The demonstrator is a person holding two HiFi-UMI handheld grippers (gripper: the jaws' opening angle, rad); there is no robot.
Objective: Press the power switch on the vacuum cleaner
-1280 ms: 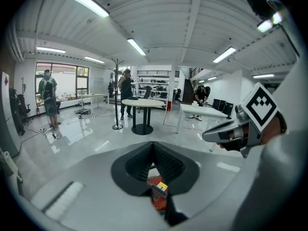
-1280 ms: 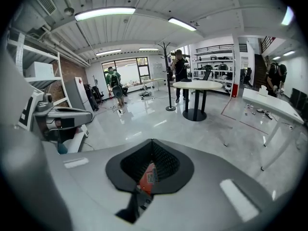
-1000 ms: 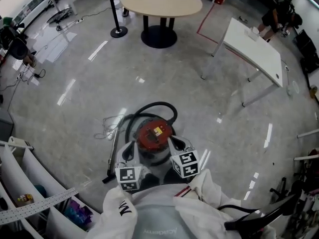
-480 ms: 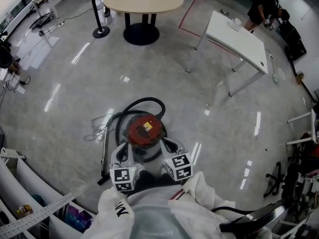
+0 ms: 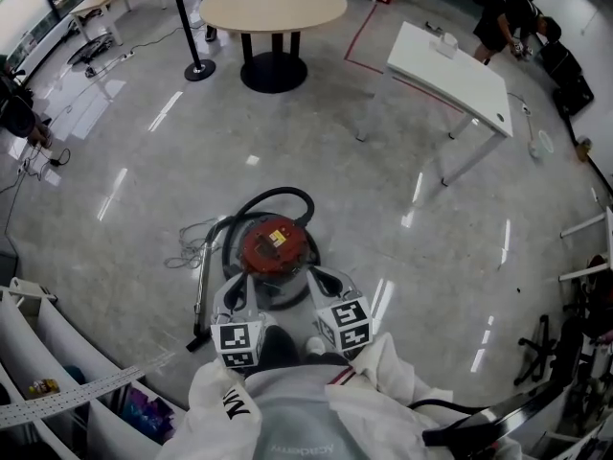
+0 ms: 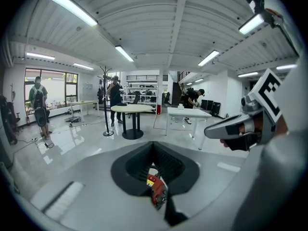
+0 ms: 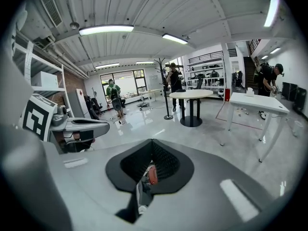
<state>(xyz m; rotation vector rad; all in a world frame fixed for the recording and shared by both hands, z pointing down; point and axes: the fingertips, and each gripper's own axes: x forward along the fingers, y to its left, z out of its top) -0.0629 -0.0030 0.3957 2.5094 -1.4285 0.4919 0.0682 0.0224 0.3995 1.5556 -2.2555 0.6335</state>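
Note:
The vacuum cleaner (image 5: 276,249) stands on the floor just ahead of me, a drum with a red lid and a yellow label. Its black hose (image 5: 278,199) loops behind it and its wand (image 5: 202,295) lies to its left. I cannot make out the power switch. My left gripper (image 5: 241,293) and right gripper (image 5: 324,280) hover over the drum's near side, both shut and holding nothing. Only a red sliver of the vacuum cleaner (image 6: 157,190) shows below the left gripper (image 6: 154,146). The right gripper (image 7: 151,146) shows the vacuum cleaner (image 7: 152,175) the same way.
A round table (image 5: 273,4), a post on a round base (image 5: 198,67) and a white rectangular table (image 5: 450,65) stand further ahead. White shelving (image 5: 57,353) runs along the lower left. A thin cable (image 5: 184,247) lies left of the vacuum. People stand at the room's far side.
The head view has swung a little, so the vacuum sits slightly further left. Both grippers keep their place over the drum's near side, still shut.

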